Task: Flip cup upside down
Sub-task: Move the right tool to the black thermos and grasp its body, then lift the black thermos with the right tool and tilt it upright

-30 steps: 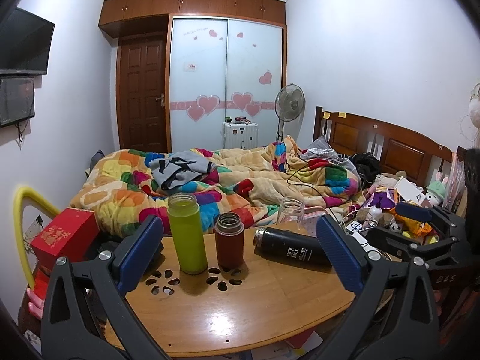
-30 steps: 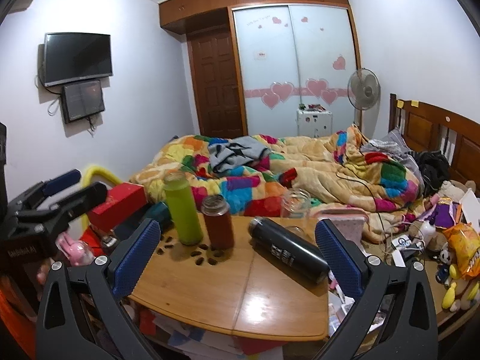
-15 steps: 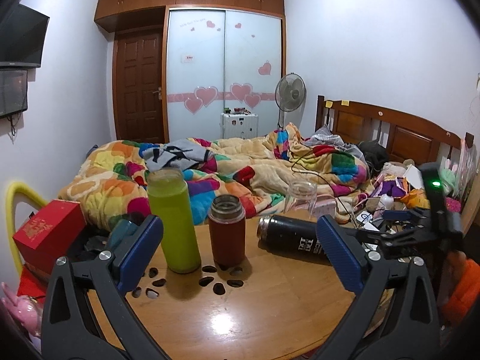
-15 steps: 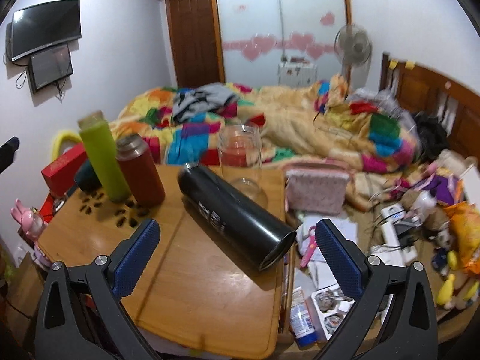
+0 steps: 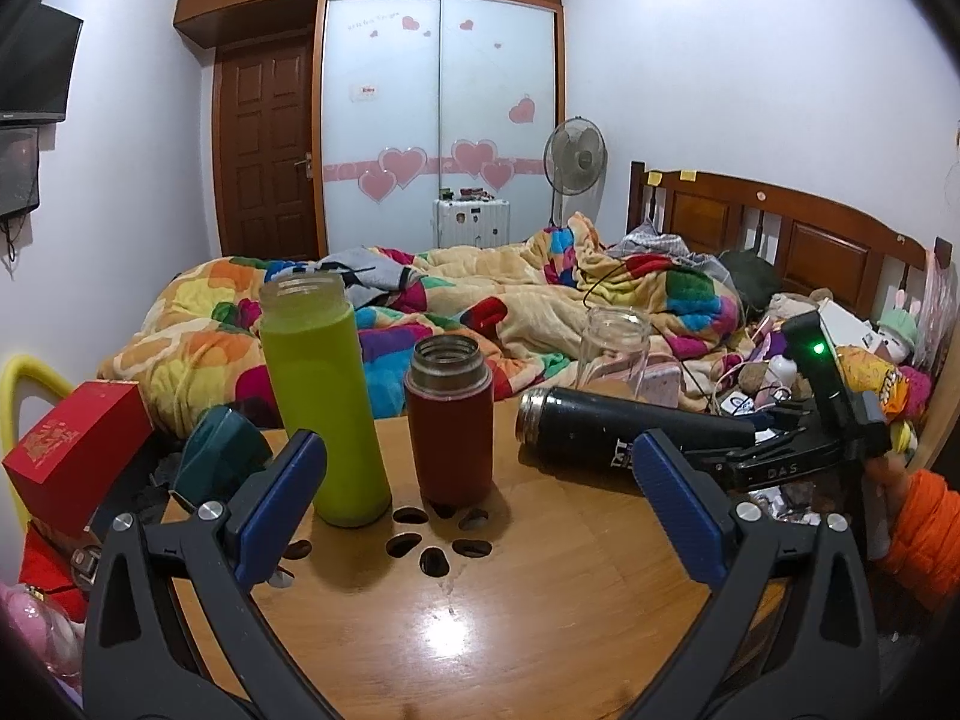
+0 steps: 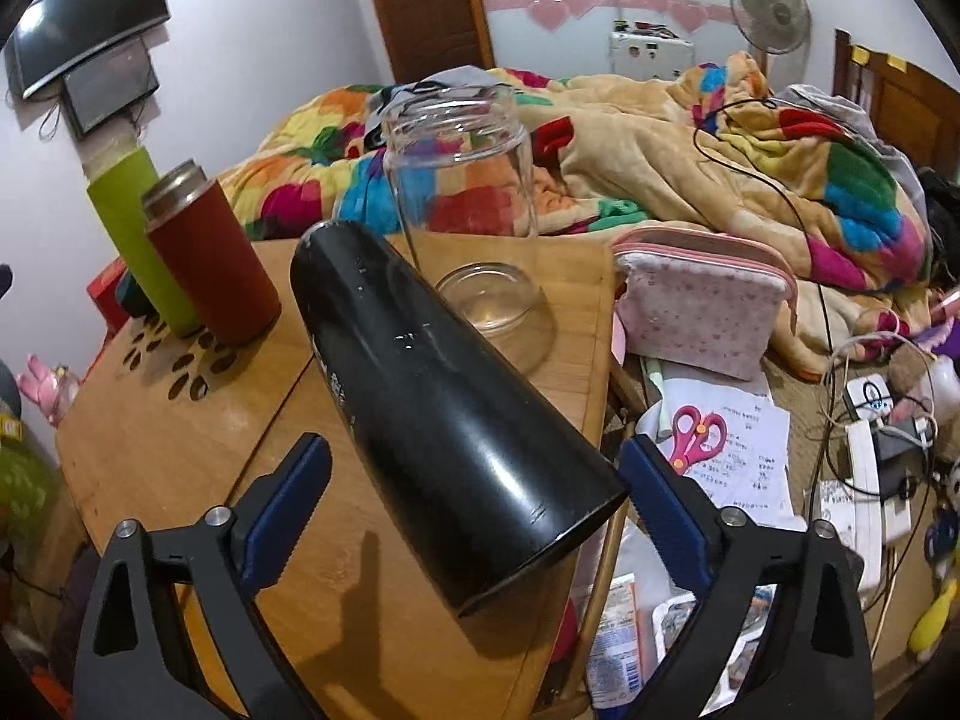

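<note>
Black cup (image 6: 444, 420): lies on its side across the worktop (image 6: 180, 456), base overhanging the right edge, between the wide-spread, empty fingers of the right gripper (image 6: 474, 510). Left gripper (image 5: 480, 498): wide, empty, over bare worktop near the front. Green bottle (image 5: 321, 396), red flask (image 5: 450, 414) and glass jar (image 6: 462, 204): upright, lidless; jar empty.

1. The black flask (image 6: 444, 414) lies on its side across the right of the surface (image 6: 180, 450), its base overhanging the edge.
2. The glass cup (image 6: 465, 180) stands just behind it.
3. The green bottle (image 5: 321, 396) and red flask (image 5: 450, 414) stand close together at left.
4. Bare wood lies in front of them.
</note>
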Action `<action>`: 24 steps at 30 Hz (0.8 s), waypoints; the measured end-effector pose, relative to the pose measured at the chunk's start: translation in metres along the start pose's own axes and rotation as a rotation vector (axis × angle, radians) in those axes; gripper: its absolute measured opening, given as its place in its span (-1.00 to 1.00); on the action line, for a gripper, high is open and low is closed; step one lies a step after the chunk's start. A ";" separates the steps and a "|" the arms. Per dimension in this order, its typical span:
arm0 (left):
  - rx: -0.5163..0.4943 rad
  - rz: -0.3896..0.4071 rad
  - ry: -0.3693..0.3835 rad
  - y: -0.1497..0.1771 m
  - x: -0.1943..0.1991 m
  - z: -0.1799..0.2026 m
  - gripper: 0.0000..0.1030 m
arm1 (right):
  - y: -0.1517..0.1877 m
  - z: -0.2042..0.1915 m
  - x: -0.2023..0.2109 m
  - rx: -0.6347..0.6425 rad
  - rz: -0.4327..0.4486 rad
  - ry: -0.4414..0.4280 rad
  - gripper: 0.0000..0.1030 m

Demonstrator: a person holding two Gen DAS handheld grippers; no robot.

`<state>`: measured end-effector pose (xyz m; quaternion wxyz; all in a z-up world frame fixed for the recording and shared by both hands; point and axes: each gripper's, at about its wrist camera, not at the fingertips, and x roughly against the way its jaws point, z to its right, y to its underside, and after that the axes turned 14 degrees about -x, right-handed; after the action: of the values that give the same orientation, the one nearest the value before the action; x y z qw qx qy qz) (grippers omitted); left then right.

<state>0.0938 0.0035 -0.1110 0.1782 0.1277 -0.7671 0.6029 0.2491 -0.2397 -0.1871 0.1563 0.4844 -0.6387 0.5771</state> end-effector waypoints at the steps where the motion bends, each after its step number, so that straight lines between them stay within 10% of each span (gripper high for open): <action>1: 0.000 -0.009 0.000 0.002 -0.003 0.000 1.00 | -0.001 -0.001 -0.002 0.009 -0.011 -0.010 0.63; 8: 0.006 -0.030 0.008 0.013 -0.013 0.003 1.00 | 0.017 -0.022 -0.011 0.134 -0.088 0.001 0.30; 24: -0.208 0.004 -0.001 0.042 -0.026 0.045 1.00 | 0.045 -0.079 0.049 0.051 0.078 0.040 0.18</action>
<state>0.0947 -0.0304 -0.1685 0.1888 0.1073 -0.8260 0.5202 0.1608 -0.1969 -0.1536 0.1337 0.4513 -0.6390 0.6084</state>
